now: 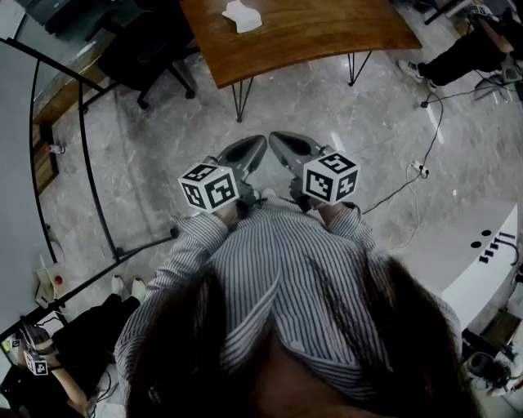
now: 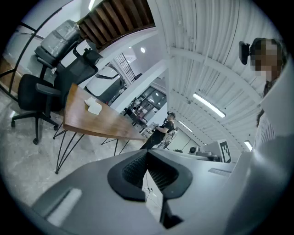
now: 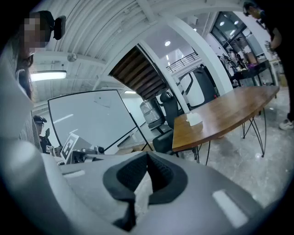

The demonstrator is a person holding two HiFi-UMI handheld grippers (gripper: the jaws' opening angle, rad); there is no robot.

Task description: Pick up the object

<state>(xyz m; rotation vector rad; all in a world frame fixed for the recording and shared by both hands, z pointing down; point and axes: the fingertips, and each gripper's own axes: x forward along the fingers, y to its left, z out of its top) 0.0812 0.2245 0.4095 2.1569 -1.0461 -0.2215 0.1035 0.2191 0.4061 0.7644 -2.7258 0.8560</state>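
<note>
The object is a small white thing [image 1: 242, 15] lying on the far wooden table [image 1: 310, 33]. It also shows as the white object [image 2: 93, 107] in the left gripper view and as the white object [image 3: 194, 119] in the right gripper view. My left gripper [image 1: 261, 140] and right gripper [image 1: 274, 135] are held side by side close to my chest, over the floor and well short of the table. Both point toward it. The left gripper [image 2: 147, 151] has its jaws closed together, nothing between them. The right gripper [image 3: 147, 153] is likewise shut and empty.
Black office chairs [image 1: 143, 49] stand at the table's left end. A black-framed board [image 1: 82, 139] runs along the left. Cables and a power strip [image 1: 420, 170] lie on the marble floor at right, near a white machine [image 1: 482, 253]. Seated people are at lower left [image 1: 49, 359] and upper right [image 1: 466, 53].
</note>
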